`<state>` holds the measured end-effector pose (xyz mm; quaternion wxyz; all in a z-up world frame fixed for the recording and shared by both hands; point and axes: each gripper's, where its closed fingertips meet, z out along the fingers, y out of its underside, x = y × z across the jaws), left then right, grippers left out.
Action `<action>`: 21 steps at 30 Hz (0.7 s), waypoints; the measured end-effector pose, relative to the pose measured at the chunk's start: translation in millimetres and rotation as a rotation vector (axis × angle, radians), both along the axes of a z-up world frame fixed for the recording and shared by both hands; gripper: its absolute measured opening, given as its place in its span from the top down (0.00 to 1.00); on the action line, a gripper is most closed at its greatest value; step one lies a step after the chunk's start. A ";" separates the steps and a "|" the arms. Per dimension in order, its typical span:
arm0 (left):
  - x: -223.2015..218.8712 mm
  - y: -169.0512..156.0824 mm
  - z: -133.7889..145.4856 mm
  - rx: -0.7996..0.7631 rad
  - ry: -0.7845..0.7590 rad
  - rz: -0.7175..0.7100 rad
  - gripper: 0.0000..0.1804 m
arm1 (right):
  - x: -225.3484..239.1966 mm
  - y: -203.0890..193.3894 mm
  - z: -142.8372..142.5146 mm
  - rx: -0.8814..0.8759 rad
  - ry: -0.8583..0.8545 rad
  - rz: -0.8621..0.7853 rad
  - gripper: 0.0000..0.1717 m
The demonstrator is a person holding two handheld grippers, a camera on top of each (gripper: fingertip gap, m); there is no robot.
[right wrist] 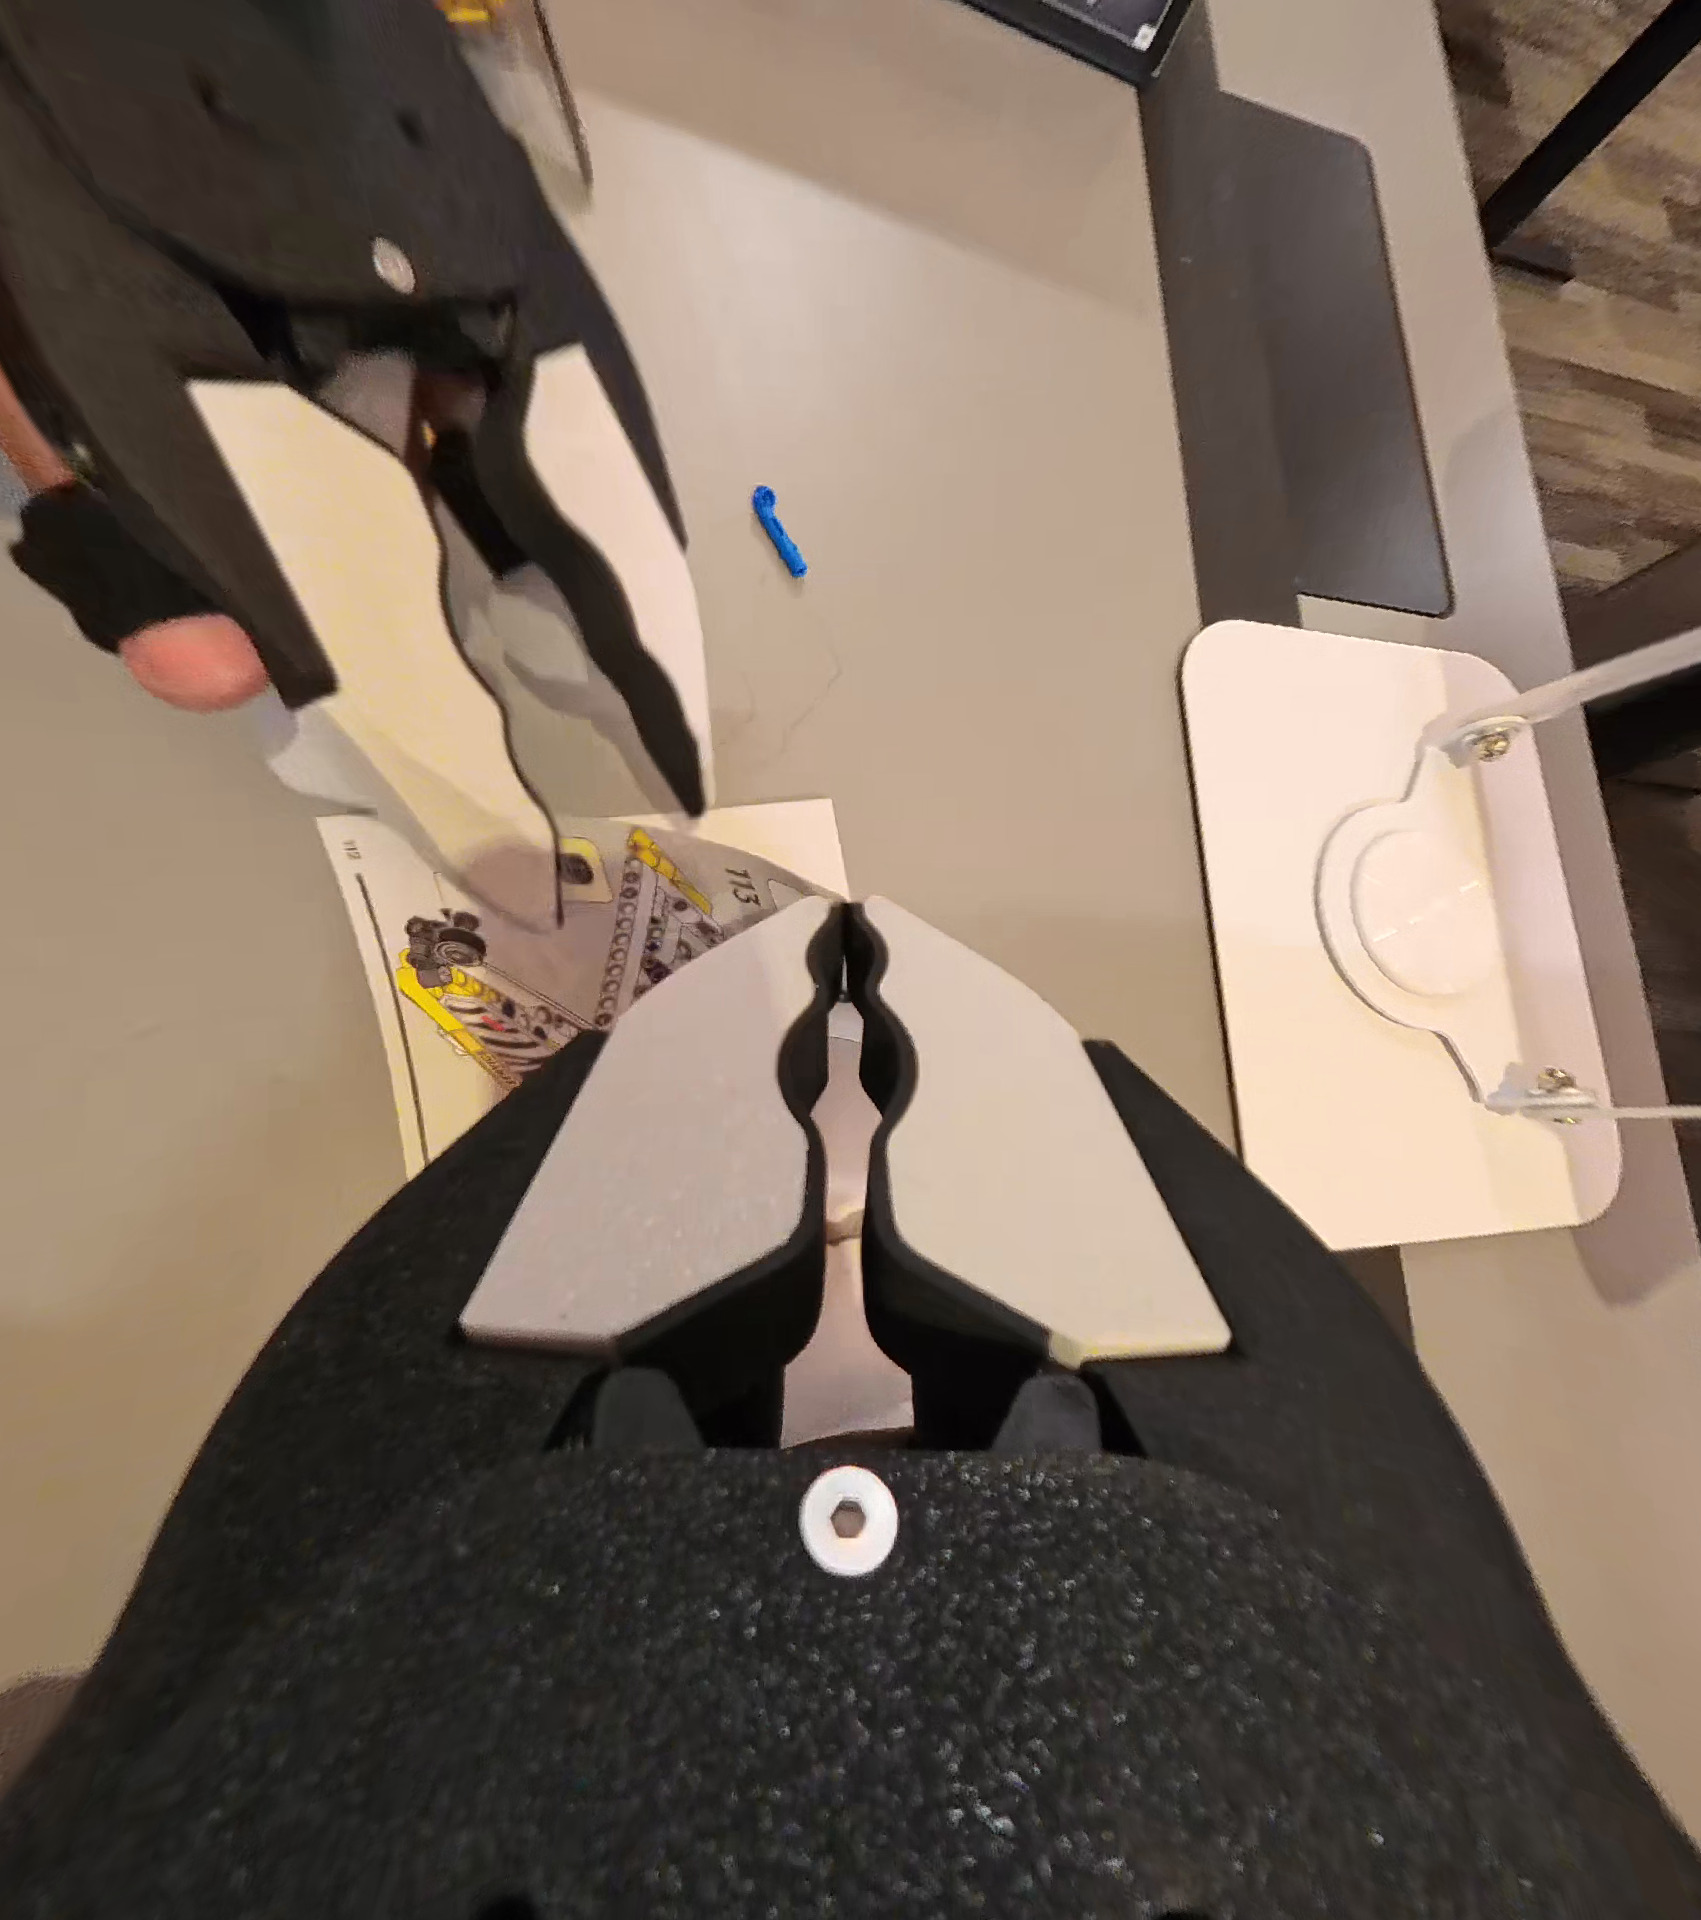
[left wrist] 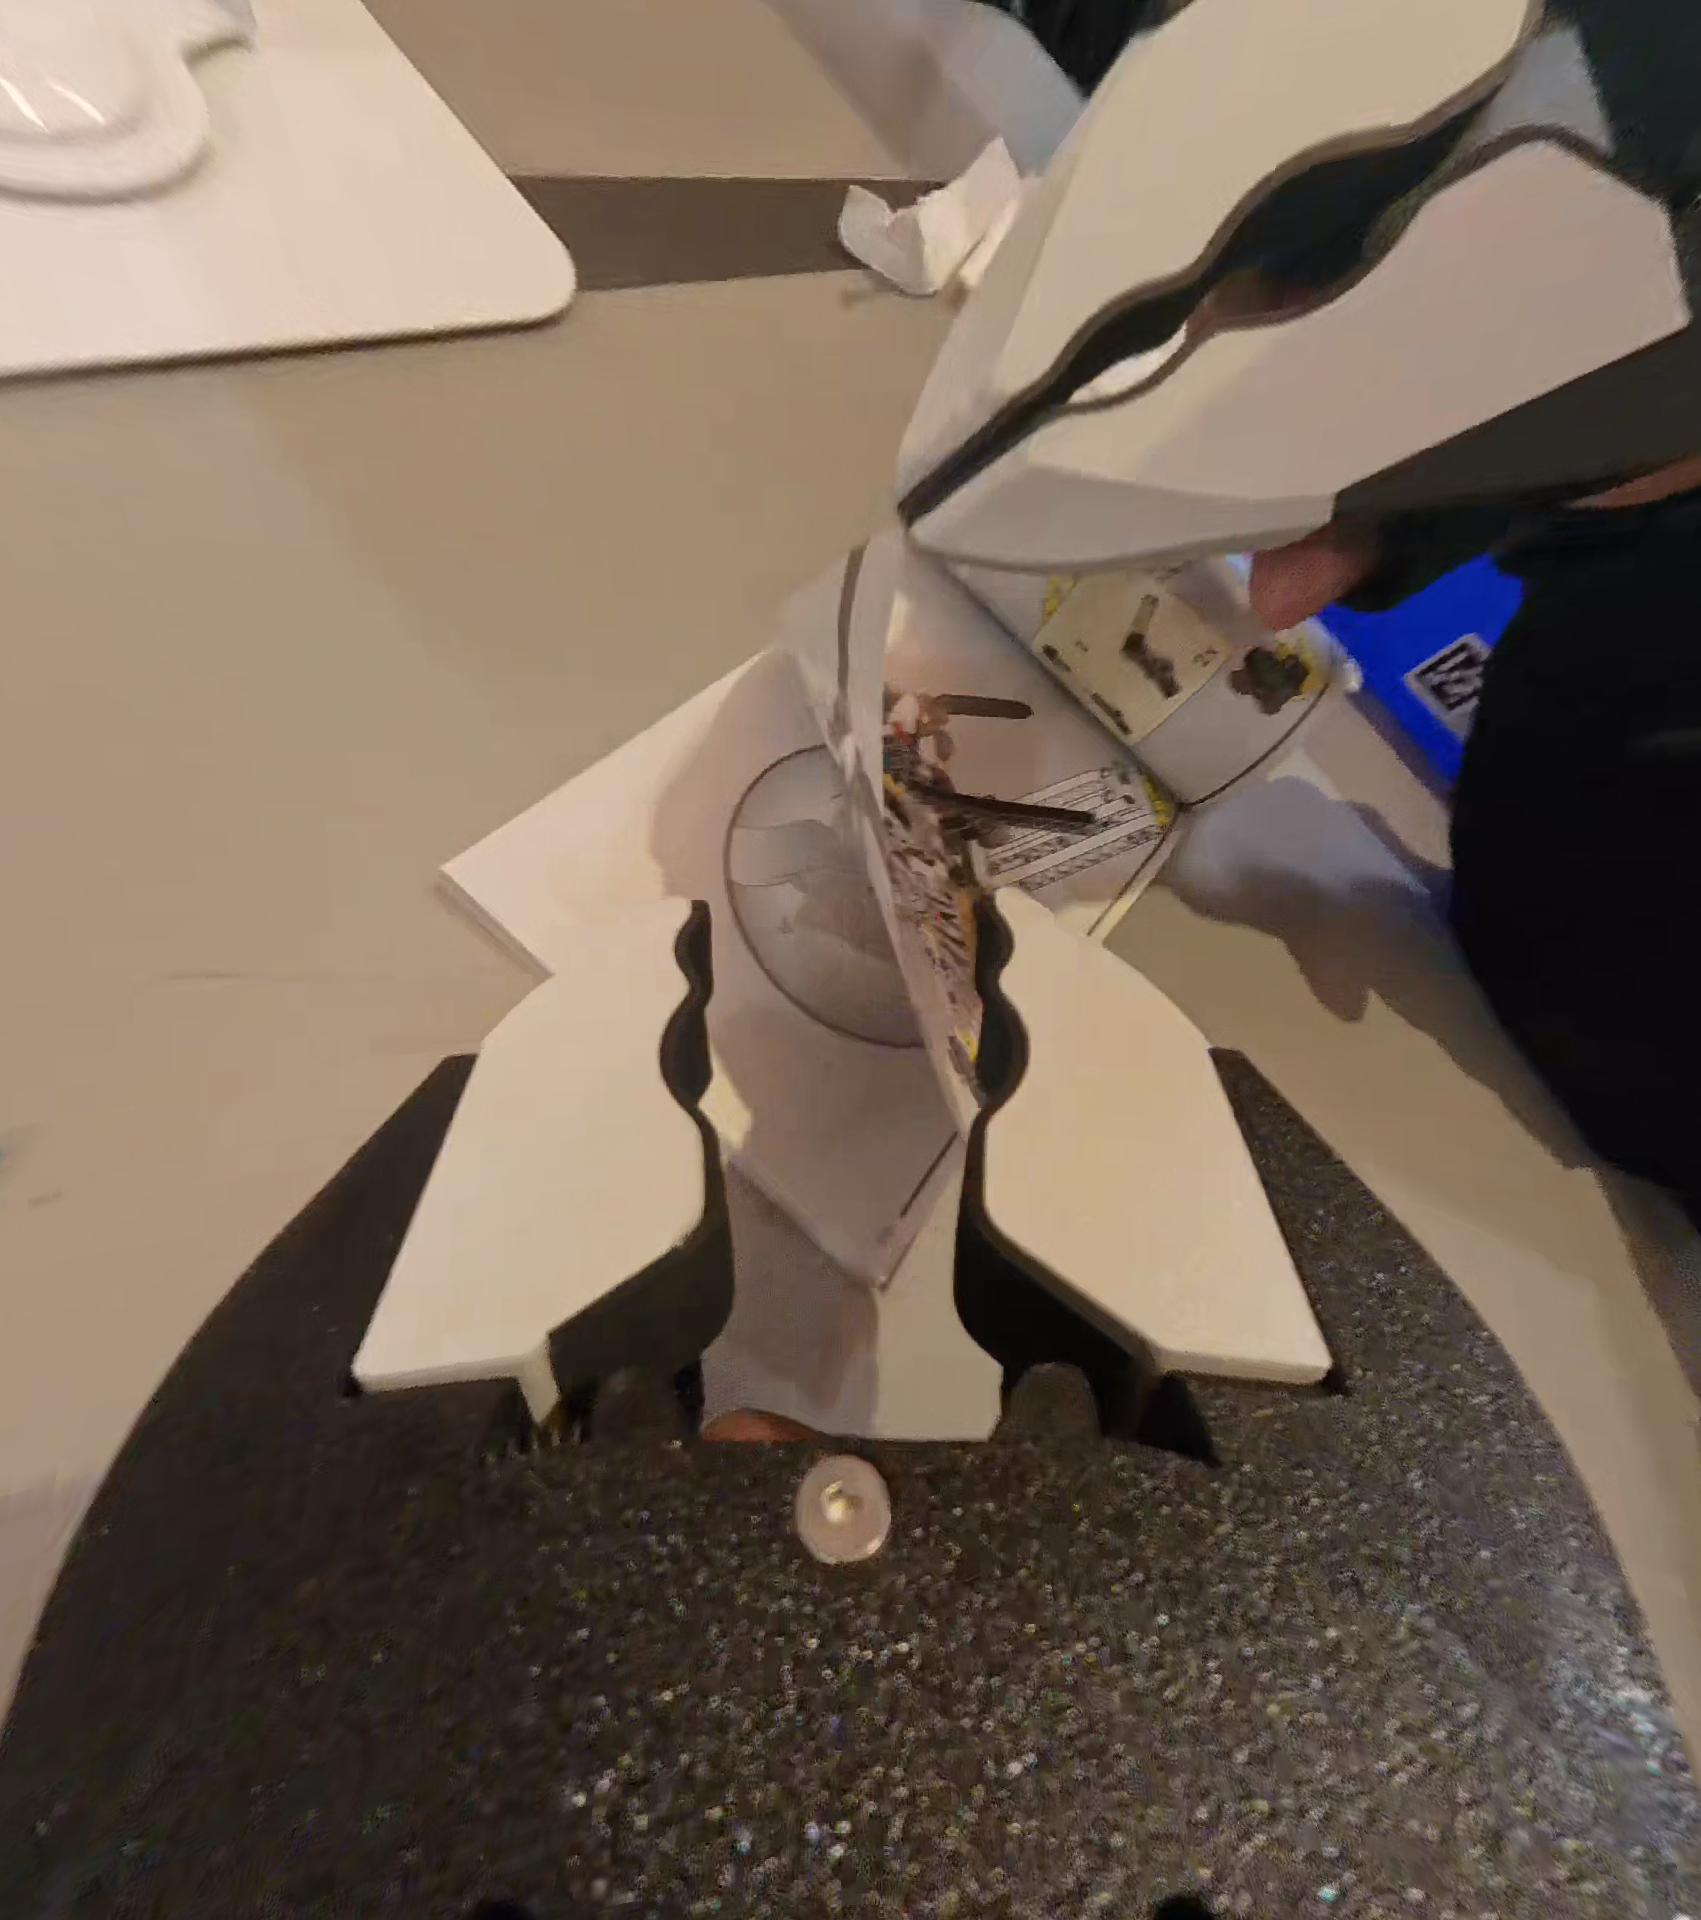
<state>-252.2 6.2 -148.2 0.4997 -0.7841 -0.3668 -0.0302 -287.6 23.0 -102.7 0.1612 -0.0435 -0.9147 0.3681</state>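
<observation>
Two grippers work over an instruction booklet (right wrist: 617, 935) at frame centre. The right gripper (right wrist: 844, 914) is clamped on a lifted page (left wrist: 903, 935); the left gripper (left wrist: 841, 997), jaws apart, straddles it. A hard pull could tear that thin page.

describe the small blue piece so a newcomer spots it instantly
On the beige table, look beyond the open instruction booklet, left of the white plate. The blue pin lies alone there: a short, stick-like plastic piece, the only blue item on that bare stretch.
</observation>
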 end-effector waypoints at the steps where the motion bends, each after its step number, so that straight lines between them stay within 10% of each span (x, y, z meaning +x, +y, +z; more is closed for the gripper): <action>1: 2.7 4.3 -0.2 0.033 -0.017 -0.009 0.73 | 0.2 1.9 2.4 -0.013 0.006 -0.003 1.00; 14: 28.2 20.2 6.4 0.266 -0.134 -0.147 0.77 | -15.5 5.6 11.3 -0.096 0.114 -0.198 0.85; 21: 22.4 16.4 20.6 0.374 -0.100 -0.112 0.78 | 50.0 19.2 -10.6 -0.086 0.140 -0.268 0.84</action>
